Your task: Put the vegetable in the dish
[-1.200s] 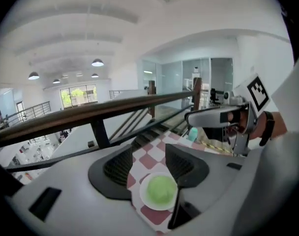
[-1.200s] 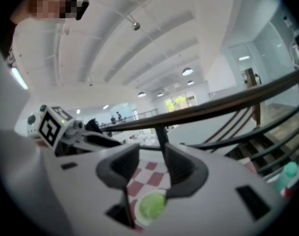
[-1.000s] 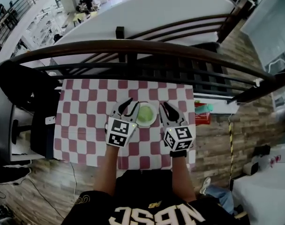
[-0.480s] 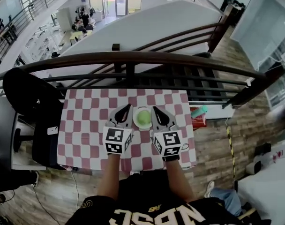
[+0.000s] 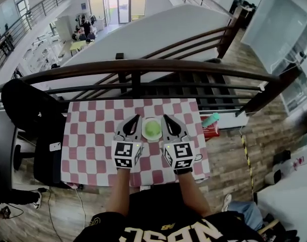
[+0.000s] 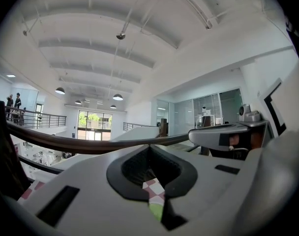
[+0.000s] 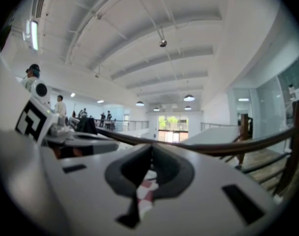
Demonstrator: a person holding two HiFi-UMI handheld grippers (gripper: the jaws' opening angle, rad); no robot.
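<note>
A white dish (image 5: pixel 152 129) holding a round green vegetable (image 5: pixel 152 128) sits near the middle of the red-and-white checked table (image 5: pixel 93 135). My left gripper (image 5: pixel 137 117) is just left of the dish, shut with nothing in it. My right gripper (image 5: pixel 165 117) is just right of the dish, also shut and empty. Both point level toward the railing, apart from the dish. In the left gripper view the jaws (image 6: pixel 150 147) meet, and only a sliver of checked cloth and green shows through a gap behind them. In the right gripper view the shut gripper (image 7: pixel 150 147) hides all but a strip of cloth.
A dark curved handrail (image 5: pixel 143 65) with black bars runs along the table's far edge. A black chair draped in dark cloth (image 5: pixel 30 107) stands at the left. A red packet (image 5: pixel 210 131) and a teal bottle (image 5: pixel 210 119) lie at the right edge.
Both grippers stood open on either side of the dish a second ago; their jaws have shut empty. Both have lifted, and their tips have drawn closer together.
</note>
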